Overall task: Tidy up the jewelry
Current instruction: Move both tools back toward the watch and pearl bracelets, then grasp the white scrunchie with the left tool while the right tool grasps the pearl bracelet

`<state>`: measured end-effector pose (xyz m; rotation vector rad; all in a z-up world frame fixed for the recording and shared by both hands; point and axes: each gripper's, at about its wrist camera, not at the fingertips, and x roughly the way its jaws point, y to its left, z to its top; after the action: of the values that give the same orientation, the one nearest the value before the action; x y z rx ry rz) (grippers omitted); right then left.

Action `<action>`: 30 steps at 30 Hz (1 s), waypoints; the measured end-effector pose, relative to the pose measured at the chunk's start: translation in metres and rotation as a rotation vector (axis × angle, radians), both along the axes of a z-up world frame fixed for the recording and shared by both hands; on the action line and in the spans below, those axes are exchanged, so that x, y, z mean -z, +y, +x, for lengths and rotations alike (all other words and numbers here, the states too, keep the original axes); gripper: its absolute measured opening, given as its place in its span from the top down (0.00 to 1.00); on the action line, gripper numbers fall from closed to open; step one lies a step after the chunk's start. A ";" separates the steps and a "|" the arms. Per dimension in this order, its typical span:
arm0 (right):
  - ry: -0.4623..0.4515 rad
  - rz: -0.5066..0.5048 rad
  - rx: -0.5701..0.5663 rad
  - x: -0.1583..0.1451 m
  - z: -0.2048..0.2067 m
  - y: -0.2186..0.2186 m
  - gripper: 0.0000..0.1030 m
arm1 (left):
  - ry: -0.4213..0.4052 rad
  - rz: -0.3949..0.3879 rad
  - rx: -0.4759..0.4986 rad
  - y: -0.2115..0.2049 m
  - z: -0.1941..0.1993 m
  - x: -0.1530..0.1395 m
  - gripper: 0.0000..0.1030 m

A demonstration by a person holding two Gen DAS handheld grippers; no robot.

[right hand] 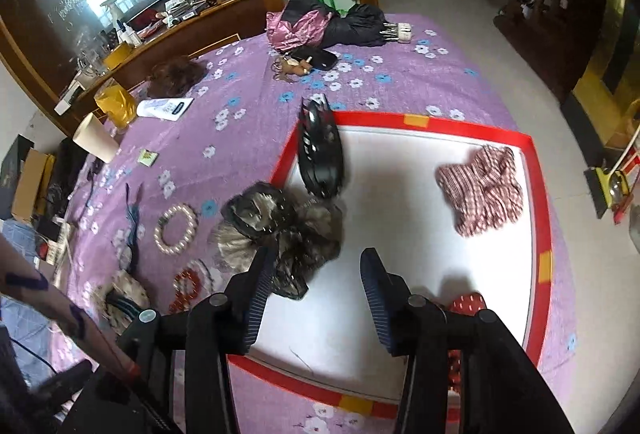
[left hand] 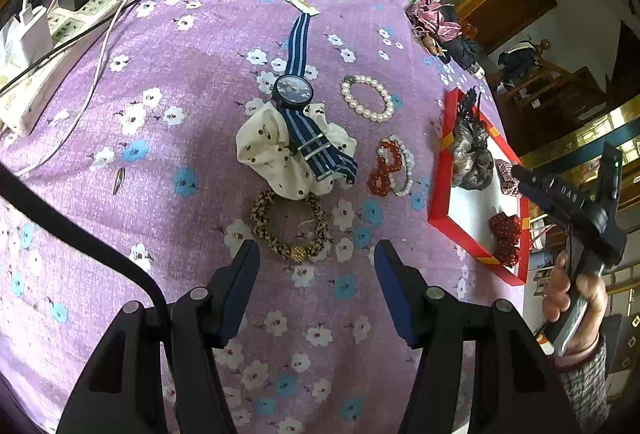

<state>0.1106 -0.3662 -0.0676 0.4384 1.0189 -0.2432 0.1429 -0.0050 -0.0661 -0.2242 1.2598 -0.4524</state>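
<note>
Left wrist view shows the left claw (left hand: 317, 286) spread empty above the leopard-print braided hair loop (left hand: 289, 225), while the right claw (right hand: 316, 294) gapes over the red-rimmed white tray (right hand: 408, 123).

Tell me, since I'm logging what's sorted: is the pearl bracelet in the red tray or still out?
Out. The pearl bracelet lies on the purple cloth, left of the red tray, clear of its rim.

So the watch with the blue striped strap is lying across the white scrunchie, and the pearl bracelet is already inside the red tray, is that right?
Not quite. The watch does lie across the white scrunchie, but the pearl bracelet is not in the red tray. It lies on the purple tablecloth, apart from the tray. The left wrist view shows this, and the right wrist view agrees.
</note>
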 end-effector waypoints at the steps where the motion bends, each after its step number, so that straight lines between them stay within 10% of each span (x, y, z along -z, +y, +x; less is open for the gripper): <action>1: 0.005 0.012 0.005 0.003 -0.002 0.000 0.53 | -0.002 0.003 -0.001 0.001 0.002 0.000 0.44; 14: -0.001 0.022 -0.132 0.002 -0.004 0.063 0.53 | -0.030 0.031 -0.153 0.057 0.046 0.002 0.44; 30: 0.042 0.080 -0.299 0.029 0.033 0.150 0.50 | 0.037 -0.035 0.034 0.015 0.089 0.045 0.41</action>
<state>0.1436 -0.2163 -0.0963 0.3483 1.1234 0.0565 0.2315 0.0102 -0.1109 -0.2421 1.2937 -0.5022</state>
